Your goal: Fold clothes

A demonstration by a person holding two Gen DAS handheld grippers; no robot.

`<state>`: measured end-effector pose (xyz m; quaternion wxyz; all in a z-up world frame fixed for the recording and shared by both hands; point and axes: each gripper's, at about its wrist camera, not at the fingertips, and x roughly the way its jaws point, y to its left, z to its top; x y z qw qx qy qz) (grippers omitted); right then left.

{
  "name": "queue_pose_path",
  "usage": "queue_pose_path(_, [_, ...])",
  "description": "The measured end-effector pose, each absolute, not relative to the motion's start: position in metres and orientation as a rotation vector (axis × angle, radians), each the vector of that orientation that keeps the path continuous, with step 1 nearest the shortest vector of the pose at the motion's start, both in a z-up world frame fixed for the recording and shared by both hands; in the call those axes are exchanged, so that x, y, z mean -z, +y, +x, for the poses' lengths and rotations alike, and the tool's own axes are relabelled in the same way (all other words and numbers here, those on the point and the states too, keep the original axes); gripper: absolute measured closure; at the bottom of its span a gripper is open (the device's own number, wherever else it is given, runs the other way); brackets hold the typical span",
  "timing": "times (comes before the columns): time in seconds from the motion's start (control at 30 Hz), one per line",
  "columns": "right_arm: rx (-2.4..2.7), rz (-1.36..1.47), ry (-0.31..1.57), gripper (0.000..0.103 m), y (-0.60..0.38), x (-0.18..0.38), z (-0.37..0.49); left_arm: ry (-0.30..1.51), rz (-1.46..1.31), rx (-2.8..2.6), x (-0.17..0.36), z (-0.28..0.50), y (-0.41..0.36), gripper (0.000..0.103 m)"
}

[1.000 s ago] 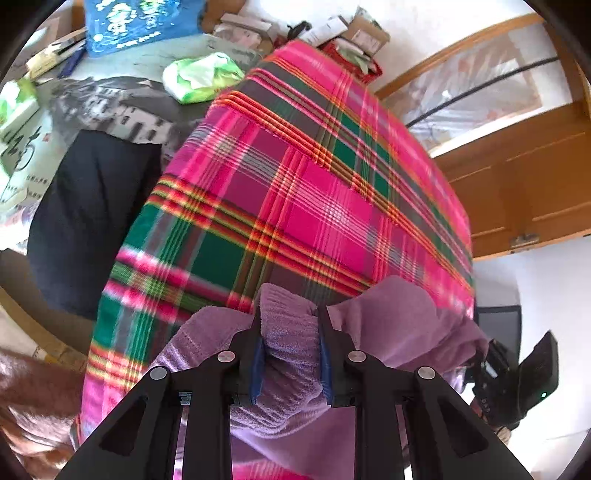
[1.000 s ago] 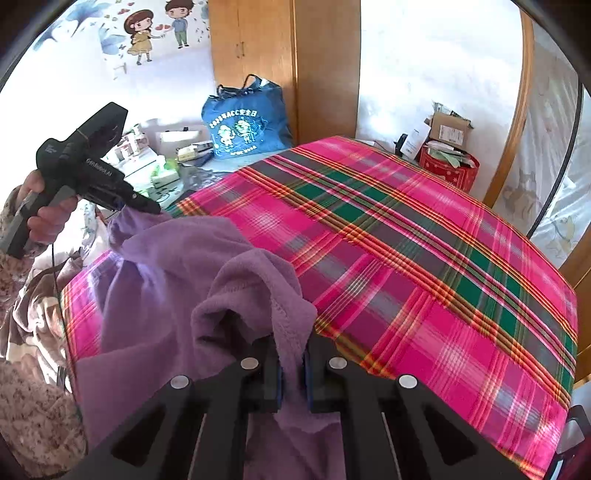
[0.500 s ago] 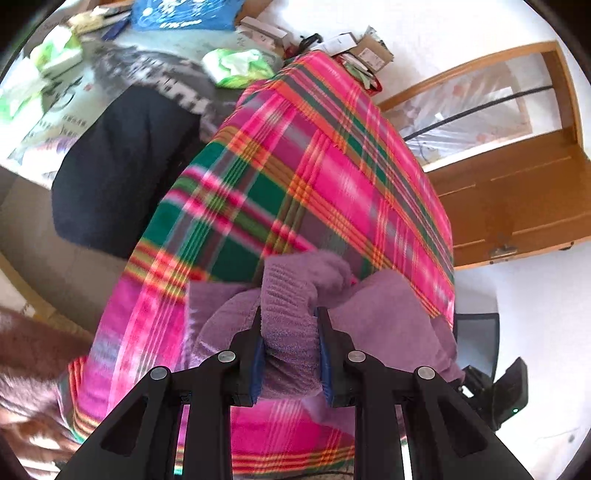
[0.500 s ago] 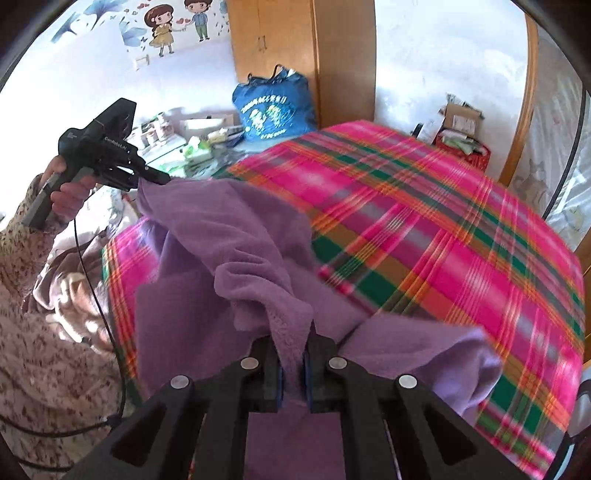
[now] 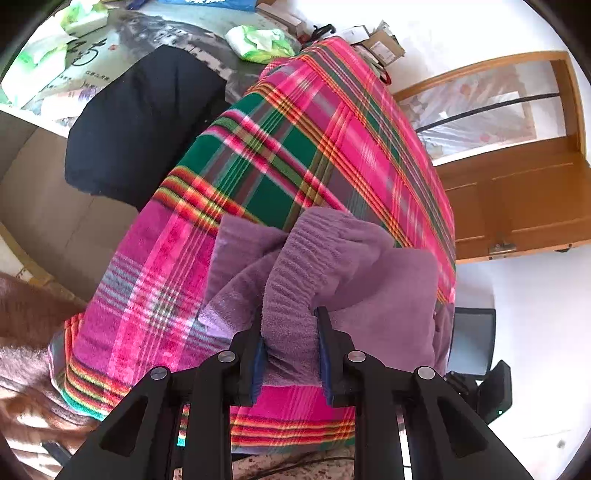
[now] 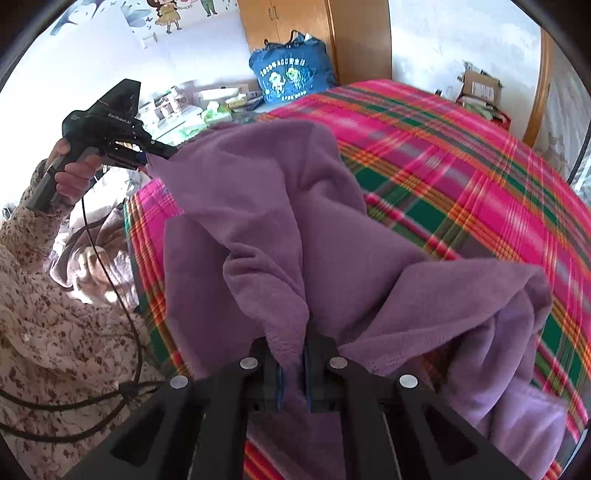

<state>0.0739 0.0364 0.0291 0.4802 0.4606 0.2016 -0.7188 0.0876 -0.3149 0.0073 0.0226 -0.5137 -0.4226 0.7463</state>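
Observation:
A purple fleece garment (image 6: 280, 221) hangs between both grippers over the near end of a plaid bed cover (image 6: 461, 158). My left gripper (image 5: 290, 350) is shut on the garment's ribbed cuff (image 5: 295, 280). In the right wrist view that same left gripper (image 6: 147, 147) holds a corner of the garment up at the left, in a person's hand (image 6: 74, 173). My right gripper (image 6: 291, 373) is shut on a thin fold of the purple fabric, whose rest drapes down to the right (image 6: 498, 332) onto the plaid cover (image 5: 295, 147).
A black cloth (image 5: 140, 122) and green packets (image 5: 262, 40) lie on a cluttered table left of the bed. A blue bag (image 6: 291, 77) stands by the wooden wardrobe (image 6: 314, 33). A wooden door (image 5: 517, 192) is at the right. The person's floral sleeve (image 6: 44, 314) and a cable (image 6: 110, 288) are close by.
Both grippers have pulled the purple garment back toward the bed's near edge and lowered it; more of it now drapes on the plaid cover. Both grips stay closed.

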Motion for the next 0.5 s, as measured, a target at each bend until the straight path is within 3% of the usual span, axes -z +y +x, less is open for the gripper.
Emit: queue_pose_path(0.5, [1.627,1.063,0.439,0.088,0.049,-0.078,0.056,-1.103,-1.611,-2.368,-0.024,0.105,-0.302,0.074])
